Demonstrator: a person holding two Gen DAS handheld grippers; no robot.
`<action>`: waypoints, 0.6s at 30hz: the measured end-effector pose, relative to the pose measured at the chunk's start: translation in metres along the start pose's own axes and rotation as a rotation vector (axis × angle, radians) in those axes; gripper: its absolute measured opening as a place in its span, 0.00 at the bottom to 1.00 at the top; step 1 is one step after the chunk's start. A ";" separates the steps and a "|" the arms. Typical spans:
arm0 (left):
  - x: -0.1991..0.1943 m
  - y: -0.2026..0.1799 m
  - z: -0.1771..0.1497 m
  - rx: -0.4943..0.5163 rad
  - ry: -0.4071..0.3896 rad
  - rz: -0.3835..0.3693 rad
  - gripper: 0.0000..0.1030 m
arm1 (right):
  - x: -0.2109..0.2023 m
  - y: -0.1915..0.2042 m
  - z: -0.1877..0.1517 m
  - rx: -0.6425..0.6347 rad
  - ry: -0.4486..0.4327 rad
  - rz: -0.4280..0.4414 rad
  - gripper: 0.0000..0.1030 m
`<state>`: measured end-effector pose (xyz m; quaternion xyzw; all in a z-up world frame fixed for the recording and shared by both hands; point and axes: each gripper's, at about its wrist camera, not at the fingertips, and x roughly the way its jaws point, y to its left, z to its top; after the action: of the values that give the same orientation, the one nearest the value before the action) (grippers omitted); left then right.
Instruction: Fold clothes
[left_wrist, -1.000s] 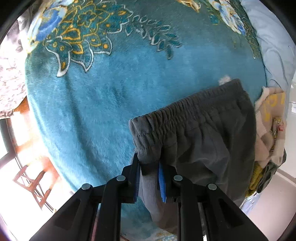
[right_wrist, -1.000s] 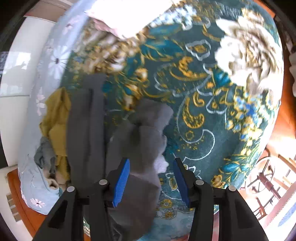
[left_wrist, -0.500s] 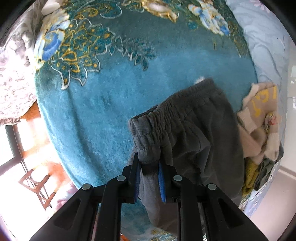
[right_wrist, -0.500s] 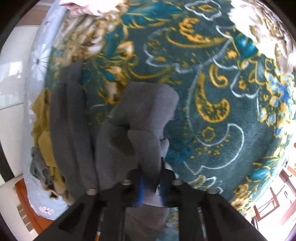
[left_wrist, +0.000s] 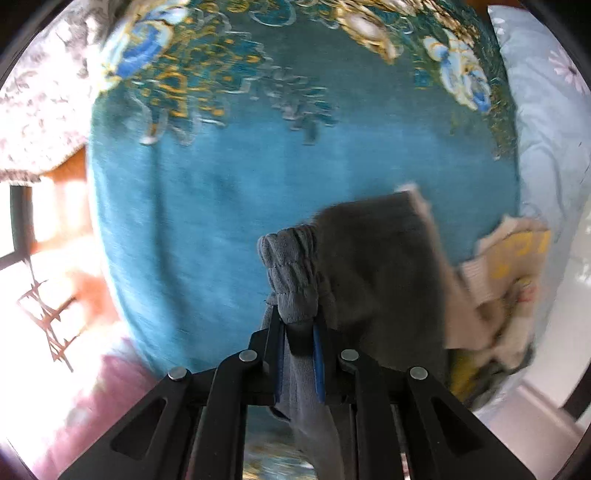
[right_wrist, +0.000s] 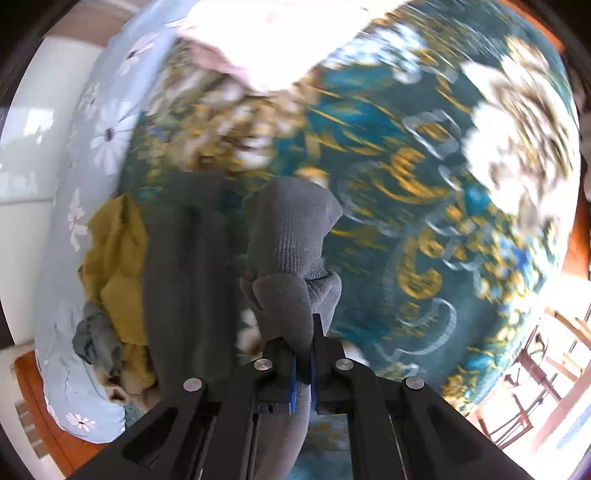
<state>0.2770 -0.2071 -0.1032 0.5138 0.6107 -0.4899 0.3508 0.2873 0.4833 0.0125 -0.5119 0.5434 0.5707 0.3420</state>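
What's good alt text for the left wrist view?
The left gripper is shut on the elastic waistband of grey pants, above a teal floral blanket. A heap of other clothes lies at right; the frame is motion-blurred.

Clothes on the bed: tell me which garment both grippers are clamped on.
The grey trousers: the left gripper pinches their elastic waistband. The right gripper also grips them. The mustard garment and cream top lie untouched.

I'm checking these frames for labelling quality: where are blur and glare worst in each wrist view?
Left wrist view: the teal floral blanket and the far part of the grey elastic-waist trousers are motion-smeared, and the lower left is blown out by sunlight; the left hand-held gripper stays sharp. Right wrist view: blanket pattern streaked, top centre overexposed; the right hand-held gripper is crisp.
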 end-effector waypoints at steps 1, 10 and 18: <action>-0.002 -0.010 0.003 -0.010 0.013 -0.023 0.13 | 0.000 0.016 0.004 -0.020 0.002 -0.013 0.05; 0.015 -0.075 0.028 -0.122 0.087 -0.127 0.14 | 0.034 0.139 0.049 -0.080 0.085 -0.131 0.05; 0.045 -0.117 0.047 -0.189 0.120 -0.167 0.15 | 0.082 0.192 0.069 -0.106 0.111 -0.222 0.09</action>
<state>0.1495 -0.2381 -0.1302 0.4543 0.7147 -0.4260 0.3184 0.0711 0.5030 -0.0224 -0.6171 0.4706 0.5279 0.3450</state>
